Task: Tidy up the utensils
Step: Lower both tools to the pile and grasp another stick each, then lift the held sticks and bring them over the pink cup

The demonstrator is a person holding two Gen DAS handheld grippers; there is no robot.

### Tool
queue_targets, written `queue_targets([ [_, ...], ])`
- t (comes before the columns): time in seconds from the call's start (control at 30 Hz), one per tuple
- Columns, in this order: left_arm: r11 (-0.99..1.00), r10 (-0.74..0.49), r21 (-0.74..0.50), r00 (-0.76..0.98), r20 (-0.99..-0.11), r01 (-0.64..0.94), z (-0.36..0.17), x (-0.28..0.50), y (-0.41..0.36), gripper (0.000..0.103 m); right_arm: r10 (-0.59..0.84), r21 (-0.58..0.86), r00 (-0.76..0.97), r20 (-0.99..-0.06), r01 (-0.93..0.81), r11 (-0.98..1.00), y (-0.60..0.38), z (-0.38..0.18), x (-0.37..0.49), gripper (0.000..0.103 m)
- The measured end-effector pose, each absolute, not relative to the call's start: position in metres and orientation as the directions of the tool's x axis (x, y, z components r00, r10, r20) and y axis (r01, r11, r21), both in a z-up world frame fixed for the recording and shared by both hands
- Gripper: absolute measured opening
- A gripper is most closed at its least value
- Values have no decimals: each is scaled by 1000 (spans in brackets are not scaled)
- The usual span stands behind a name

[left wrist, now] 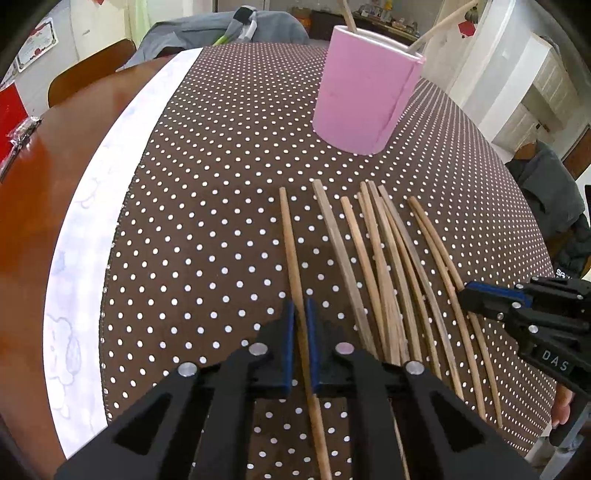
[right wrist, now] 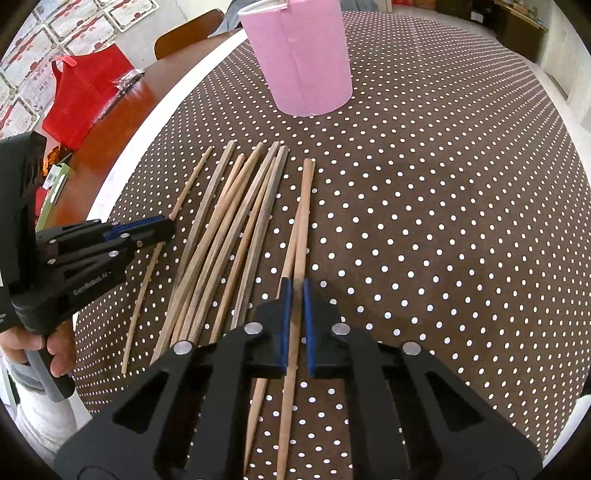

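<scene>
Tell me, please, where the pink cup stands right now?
The pink cup stands upright on the dotted tablecloth, beyond the far ends of the loose chopsticks, centre-right in the left wrist view.

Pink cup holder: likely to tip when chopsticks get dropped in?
Possibly. The pink cup is tall for its base and looks like light paper. The chopsticks already in it lean on the rim, which may pull it sideways. The dotted cloth probably limits sliding.

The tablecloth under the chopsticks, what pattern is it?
Brown tablecloth with small white polka dots, clearest in the right wrist view.
</scene>
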State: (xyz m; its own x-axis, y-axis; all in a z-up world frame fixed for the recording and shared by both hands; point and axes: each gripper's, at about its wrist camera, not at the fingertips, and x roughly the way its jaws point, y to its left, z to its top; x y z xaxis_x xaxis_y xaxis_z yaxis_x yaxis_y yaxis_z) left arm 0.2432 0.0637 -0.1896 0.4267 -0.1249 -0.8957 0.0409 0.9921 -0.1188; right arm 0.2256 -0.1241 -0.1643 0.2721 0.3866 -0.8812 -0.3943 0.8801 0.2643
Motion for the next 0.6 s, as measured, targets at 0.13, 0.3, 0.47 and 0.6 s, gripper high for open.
queue_targets([
  [0.13, 990, -135, -135, 435, -890, 31, -190, 240, 64, 6, 393, 270, 286, -874, -386, 882, -125, -164, 226, 6],
  [0.3, 987, -154, -160, 481, -863, 29, -179, 233, 68, 6, 429, 299, 321, -844, -383, 874, -138, -154, 223, 6],
  [0.47, 982, -179, -176, 570, -802, 61, -147, 223, 61, 6, 477, 328, 377, -794, -396, 858, -154, -137, 217, 6],
  [0.6, 972, -230, -206, 658, -717, 115, -115, 213, 55, 6, 522, 344, 445, -728, -420, 839, -162, -113, 211, 6],
])
